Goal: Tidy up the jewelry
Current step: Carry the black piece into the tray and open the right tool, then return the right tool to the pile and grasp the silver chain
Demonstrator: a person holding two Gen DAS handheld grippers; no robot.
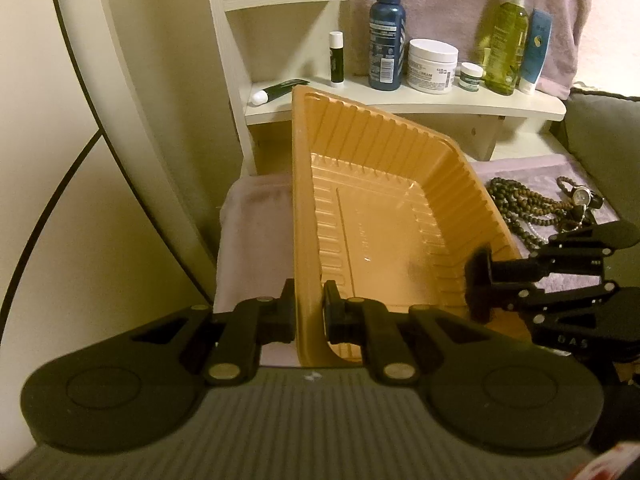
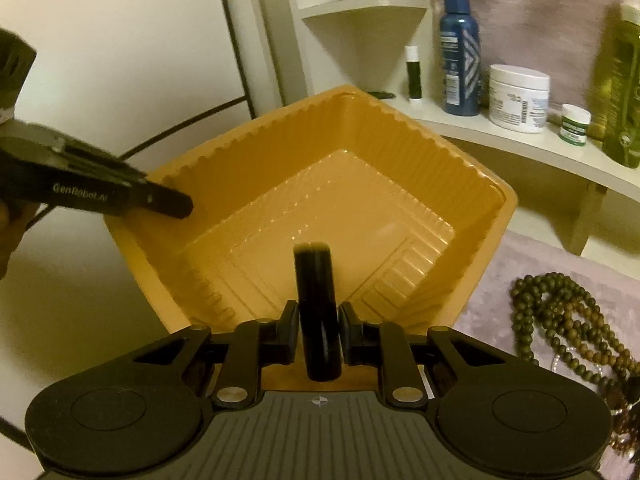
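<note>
An empty orange plastic tray [image 1: 360, 116] stands tilted on a pinkish cloth. My left gripper [image 1: 310, 308] is shut on the tray's near wall, one pad on each side; the right wrist view shows this gripper [image 2: 176, 206] at the tray's left rim [image 2: 280, 140]. My right gripper [image 2: 319, 332] hovers over the tray's near edge with a dark bangle [image 2: 316, 280] standing edge-on between its jaws. The pads sit just beside the bangle, not pressing it. From the left wrist view the right gripper [image 1: 478, 280] is at the tray's right rim. Strings of brown beads [image 1: 516, 204] [image 2: 560, 312] lie right of the tray.
A small watch [image 1: 582, 196] lies among the beads. Behind the tray a cream shelf [image 1: 400, 100] carries a blue spray bottle [image 1: 386, 28], a white jar [image 1: 432, 66], a green bottle [image 1: 502, 40] and small tubes. A black cable [image 1: 44, 208] curves along the wall at left.
</note>
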